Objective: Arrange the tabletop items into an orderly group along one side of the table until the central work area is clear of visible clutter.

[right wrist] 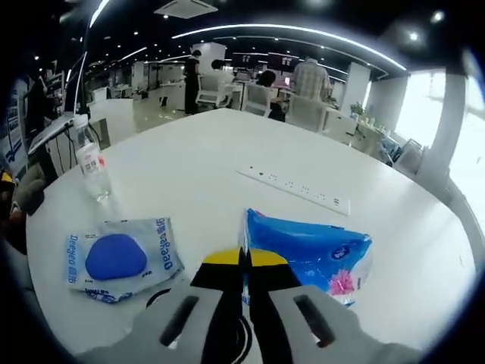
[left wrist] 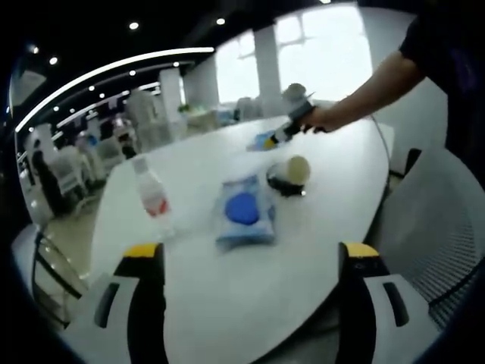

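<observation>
Right gripper (right wrist: 244,262) is clamped on the tissue pack (right wrist: 307,254) (probably dragging it sideways), just beside the wipes (right wrist: 121,258); left gripper (left wrist: 250,262) hangs open, short of them.

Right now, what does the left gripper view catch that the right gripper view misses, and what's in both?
Left gripper view: a round cream object on a dark base, and the person's hand holding the right gripper far across the table; the left gripper is open.

Right gripper view: a blue tissue pack just beyond the shut right gripper, and a white power strip.

Both: the water bottle and the flat wipes pack with blue lid.
</observation>
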`<action>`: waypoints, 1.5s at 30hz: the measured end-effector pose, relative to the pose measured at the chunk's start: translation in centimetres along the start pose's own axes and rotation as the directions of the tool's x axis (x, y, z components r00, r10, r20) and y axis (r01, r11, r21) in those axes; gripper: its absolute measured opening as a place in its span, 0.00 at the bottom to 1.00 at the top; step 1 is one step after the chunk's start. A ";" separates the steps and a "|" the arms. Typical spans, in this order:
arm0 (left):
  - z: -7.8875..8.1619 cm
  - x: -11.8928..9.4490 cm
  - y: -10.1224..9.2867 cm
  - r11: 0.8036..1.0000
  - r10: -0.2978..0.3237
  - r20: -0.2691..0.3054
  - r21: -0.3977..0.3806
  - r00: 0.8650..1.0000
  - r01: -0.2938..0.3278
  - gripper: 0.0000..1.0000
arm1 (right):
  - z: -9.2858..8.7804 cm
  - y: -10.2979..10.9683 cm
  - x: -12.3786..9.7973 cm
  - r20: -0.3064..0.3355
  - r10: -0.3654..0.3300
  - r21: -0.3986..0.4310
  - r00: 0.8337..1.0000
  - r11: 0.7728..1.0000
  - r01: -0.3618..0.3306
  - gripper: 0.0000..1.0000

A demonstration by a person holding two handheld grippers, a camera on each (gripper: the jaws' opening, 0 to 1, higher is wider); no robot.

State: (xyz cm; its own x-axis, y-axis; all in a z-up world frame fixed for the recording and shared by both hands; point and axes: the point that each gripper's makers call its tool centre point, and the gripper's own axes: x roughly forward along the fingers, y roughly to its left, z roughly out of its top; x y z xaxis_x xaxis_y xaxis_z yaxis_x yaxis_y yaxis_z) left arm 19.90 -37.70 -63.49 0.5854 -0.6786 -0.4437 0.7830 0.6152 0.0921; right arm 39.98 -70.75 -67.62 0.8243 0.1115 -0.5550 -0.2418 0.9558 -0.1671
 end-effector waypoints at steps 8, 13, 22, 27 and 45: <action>0.1 0.0 0.0 1.000 0.003 0.002 -0.002 1.000 -0.003 0.95 | -2.1 -2.5 -1.0 -0.030 -0.048 0.035 0.998 0.998 0.049 0.00; 0.1 0.0 0.1 1.000 0.007 0.002 -0.007 1.000 -0.007 0.96 | -3.2 -3.7 -1.3 -0.047 -0.073 0.052 0.996 0.996 0.075 0.00; 0.1 0.0 0.3 1.000 0.012 0.002 -0.012 1.000 -0.012 0.96 | -5.4 -4.5 -1.4 -0.092 -0.094 0.071 0.991 0.992 0.100 0.00; -0.1 0.0 0.3 1.000 0.011 -0.002 -0.015 1.000 -0.011 0.95 | -6.2 -4.4 -1.2 -0.113 -0.092 0.078 0.989 0.992 0.101 0.00; -0.3 -0.1 0.3 1.000 0.012 -0.015 -0.013 1.000 -0.012 0.94 | -9.3 -3.4 -0.6 -0.207 -0.110 0.222 0.972 0.962 0.156 0.01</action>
State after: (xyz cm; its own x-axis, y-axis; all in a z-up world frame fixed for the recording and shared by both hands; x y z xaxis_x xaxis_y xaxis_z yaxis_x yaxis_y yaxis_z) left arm 20.00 -37.36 -63.71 0.5917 -0.6651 -0.4555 0.7729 0.6287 0.0861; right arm 35.54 -76.58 -74.24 0.7222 -0.0531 -0.6897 0.0099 0.9977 -0.0665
